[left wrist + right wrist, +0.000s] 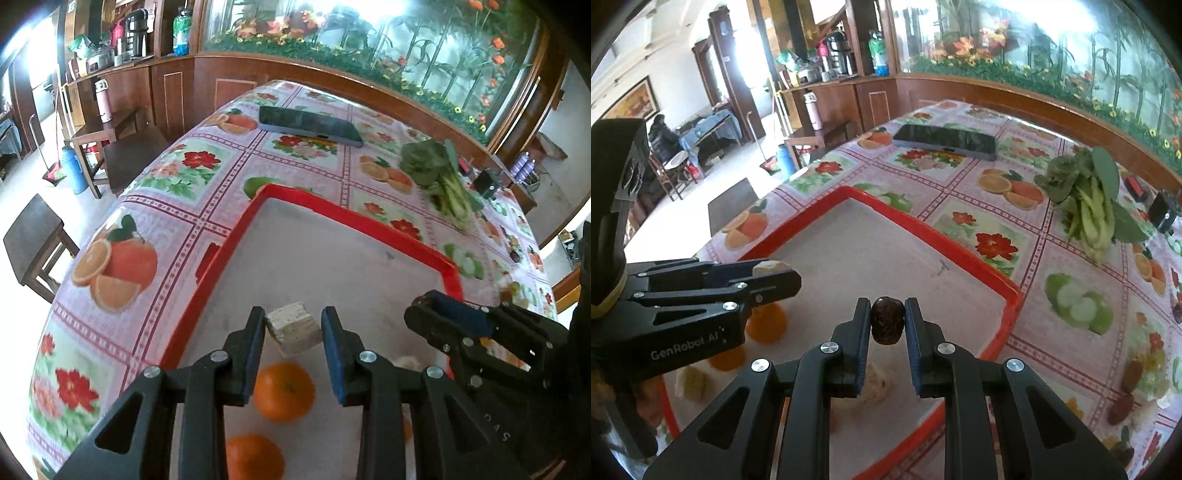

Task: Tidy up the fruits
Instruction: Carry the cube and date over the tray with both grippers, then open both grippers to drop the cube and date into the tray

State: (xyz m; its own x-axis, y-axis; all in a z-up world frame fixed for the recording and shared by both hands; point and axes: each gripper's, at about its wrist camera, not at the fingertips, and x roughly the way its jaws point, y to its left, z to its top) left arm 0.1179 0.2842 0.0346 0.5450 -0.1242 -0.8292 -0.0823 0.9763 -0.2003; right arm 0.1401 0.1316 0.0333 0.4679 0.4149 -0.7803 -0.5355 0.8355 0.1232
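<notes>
My left gripper is shut on a pale beige chunk and holds it above the red-rimmed tray. Two oranges lie on the tray's white floor below it. My right gripper is shut on a dark brown wrinkled fruit, also over the tray. In the right wrist view the left gripper comes in from the left with the beige chunk at its tip, above oranges. The right gripper shows side-on in the left wrist view.
A phone lies at the table's far end. Leafy greens and a small black box sit to the right. Dark fruits lie on the cloth right of the tray. Pale lumps rest in the tray. Stools stand left of the table.
</notes>
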